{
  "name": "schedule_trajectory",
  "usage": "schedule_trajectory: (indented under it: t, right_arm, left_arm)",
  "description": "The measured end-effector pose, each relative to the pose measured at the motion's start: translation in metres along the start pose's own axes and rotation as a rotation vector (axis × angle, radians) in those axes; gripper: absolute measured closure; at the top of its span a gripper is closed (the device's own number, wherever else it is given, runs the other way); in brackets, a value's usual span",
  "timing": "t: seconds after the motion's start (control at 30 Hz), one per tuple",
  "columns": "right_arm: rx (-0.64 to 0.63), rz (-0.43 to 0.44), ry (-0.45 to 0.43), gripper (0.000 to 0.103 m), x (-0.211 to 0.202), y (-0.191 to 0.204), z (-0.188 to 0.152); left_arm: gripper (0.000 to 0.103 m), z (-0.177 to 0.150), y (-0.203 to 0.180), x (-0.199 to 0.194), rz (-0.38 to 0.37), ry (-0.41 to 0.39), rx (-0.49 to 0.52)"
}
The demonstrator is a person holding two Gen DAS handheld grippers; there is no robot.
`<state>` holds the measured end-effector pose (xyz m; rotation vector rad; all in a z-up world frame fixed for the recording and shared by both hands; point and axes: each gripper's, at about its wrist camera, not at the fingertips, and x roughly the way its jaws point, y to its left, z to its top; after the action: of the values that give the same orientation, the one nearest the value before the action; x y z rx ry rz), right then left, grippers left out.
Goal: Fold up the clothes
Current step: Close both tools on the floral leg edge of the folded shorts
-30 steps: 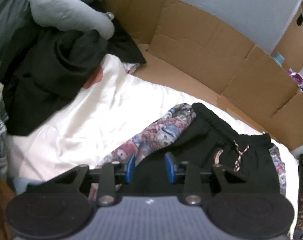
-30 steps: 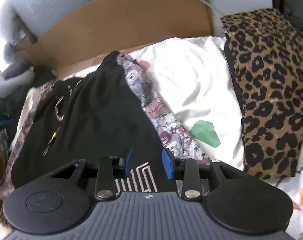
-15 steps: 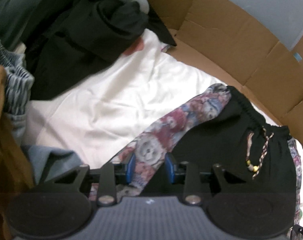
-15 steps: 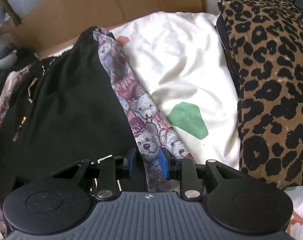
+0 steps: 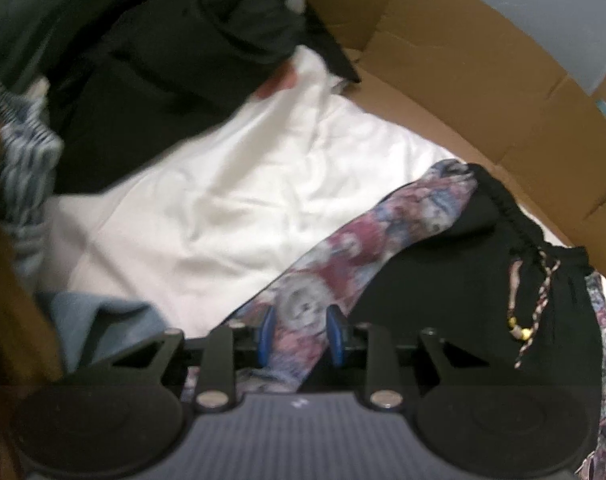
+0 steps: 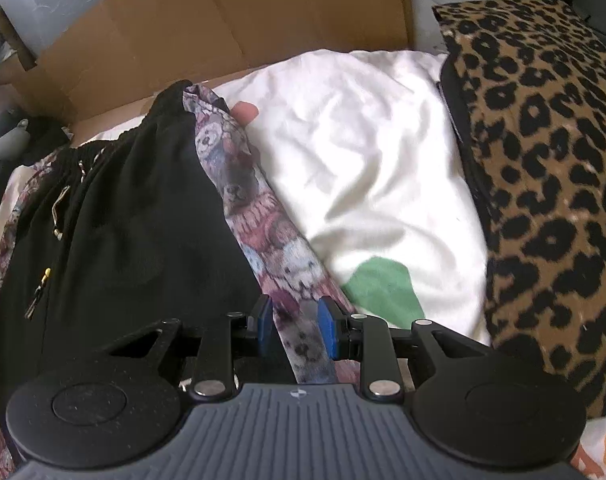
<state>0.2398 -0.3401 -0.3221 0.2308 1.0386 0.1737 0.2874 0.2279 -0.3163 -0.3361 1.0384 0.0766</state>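
Both grippers have slid sideways off the black middle of the shorts onto their teddy-bear print side stripes since a second ago. Black shorts (image 5: 463, 280) lie flat on a white sheet (image 5: 231, 200), waistband at the far end near the cardboard (image 5: 463, 80), long axis running away from each camera. In the left wrist view the stripe (image 5: 343, 252) slants up and to the right; a beaded drawstring (image 5: 539, 300) lies on the black cloth. The left gripper (image 5: 301, 334) is partly open, blue pads either side of the stripe; whether they pinch it cannot be told. The right gripper (image 6: 295, 326) likewise straddles the opposite stripe (image 6: 259, 216), partly open. A leopard-print cushion (image 6: 543, 160) lies to the right.
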Motion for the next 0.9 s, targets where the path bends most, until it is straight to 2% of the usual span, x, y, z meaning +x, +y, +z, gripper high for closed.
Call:
schedule_trajectory:
  t: [0.2, 0.67, 0.9]
  right_arm:
    - [-0.004, 0.008, -0.006, 0.076, 0.015, 0.011, 0.02]
    - [-0.044, 0.05, -0.058, 0.076, 0.046, 0.045, 0.06]
    - [-0.027, 0.039, -0.085, 0.076, 0.062, 0.043, 0.078]
  left_arm:
    - [0.074, 0.01, -0.02, 0.016, -0.024, -0.01, -0.006]
    - [0.074, 0.039, -0.059, 0.041, -0.104, -0.061, -0.007]
    - [0.074, 0.048, -0.07, 0.064, -0.105, -0.048, -0.007]
